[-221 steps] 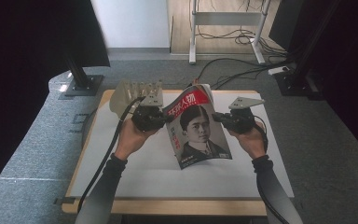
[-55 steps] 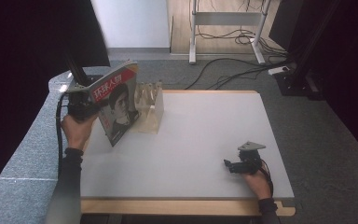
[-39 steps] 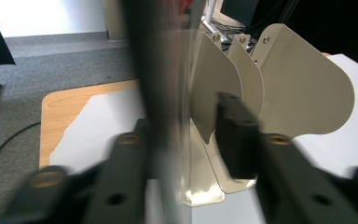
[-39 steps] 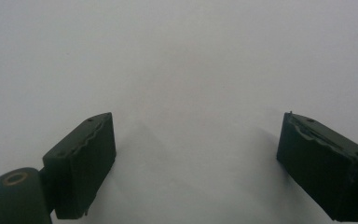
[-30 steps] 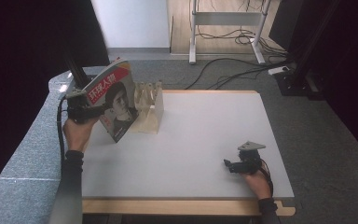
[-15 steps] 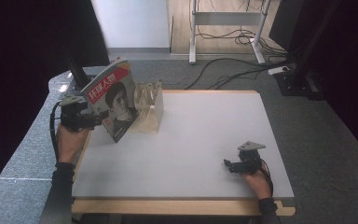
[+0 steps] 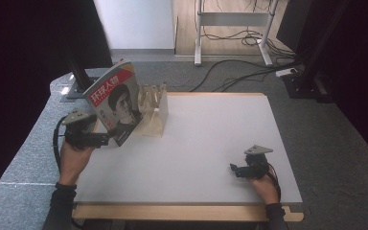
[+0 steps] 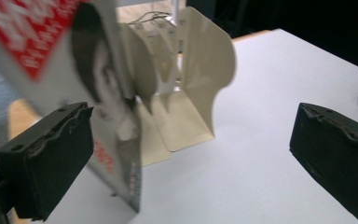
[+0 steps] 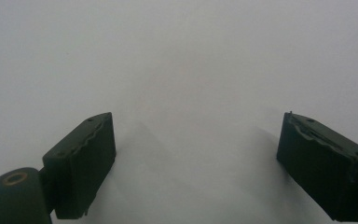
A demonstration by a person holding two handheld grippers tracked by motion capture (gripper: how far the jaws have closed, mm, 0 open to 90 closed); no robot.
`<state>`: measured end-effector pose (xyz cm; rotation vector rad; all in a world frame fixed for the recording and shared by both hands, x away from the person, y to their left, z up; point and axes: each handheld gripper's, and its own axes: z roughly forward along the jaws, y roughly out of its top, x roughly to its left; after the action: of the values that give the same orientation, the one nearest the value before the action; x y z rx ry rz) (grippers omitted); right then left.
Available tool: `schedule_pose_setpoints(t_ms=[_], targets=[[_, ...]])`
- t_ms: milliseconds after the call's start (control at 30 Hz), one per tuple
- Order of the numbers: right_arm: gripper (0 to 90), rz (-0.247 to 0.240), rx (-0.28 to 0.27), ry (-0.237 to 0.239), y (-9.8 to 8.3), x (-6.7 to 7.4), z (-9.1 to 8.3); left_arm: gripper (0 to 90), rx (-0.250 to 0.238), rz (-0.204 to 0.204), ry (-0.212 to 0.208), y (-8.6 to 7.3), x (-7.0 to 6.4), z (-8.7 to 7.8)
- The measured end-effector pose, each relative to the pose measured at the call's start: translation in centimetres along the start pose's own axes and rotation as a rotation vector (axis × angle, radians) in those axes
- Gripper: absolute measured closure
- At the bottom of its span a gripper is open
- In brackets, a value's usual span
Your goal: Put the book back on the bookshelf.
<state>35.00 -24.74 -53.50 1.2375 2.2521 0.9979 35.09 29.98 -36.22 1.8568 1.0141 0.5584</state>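
The left gripper (image 7: 106,140) is at the left edge of the table (image 7: 211,143), held by the person's left hand (image 7: 74,158). In the left gripper view its two black jaws stand wide apart and nothing is between them. The magazine (image 8: 74,79) is directly ahead of its left jaw and a little to that side, standing tilted with its lower edge on the table and its upper part leaning against the cream-coloured rack (image 8: 186,88). The cover shows a red band with white characters and a portrait. The picture does not make clear whether the left jaw touches the magazine or is only just beside it. The rack, with several curved dividers, stands ahead of the gripper, behind the magazine and slightly toward the right jaw. The right gripper (image 7: 235,170) rests low on the table, well apart from the magazine and the rack, held by the right hand (image 7: 261,184). In the right gripper view its jaws are also spread wide, with only the bare white surface of the table (image 9: 182,70) between and ahead of them; it holds nothing.
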Motion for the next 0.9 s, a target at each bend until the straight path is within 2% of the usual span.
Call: schedule_pose_setpoints(t_ms=[300,700,833,900], targets=[[10.6,0.002,0.001,0.001,0.0,0.0,0.0,0.0,0.044,0.022,-0.099,-2.5,-2.2,3.8],[10.6,0.002,0.001,0.001,0.0,0.0,0.0,0.0,0.124,0.052,-0.136,-5.9,-4.5,8.4],[10.6,0.002,0.001,0.001,0.0,0.0,0.0,0.0,0.166,0.068,-0.141,-7.2,-5.1,9.9],[10.6,0.002,0.001,0.001,0.0,0.0,0.0,0.0,0.2,0.059,-0.163,-8.1,-5.5,10.8]])
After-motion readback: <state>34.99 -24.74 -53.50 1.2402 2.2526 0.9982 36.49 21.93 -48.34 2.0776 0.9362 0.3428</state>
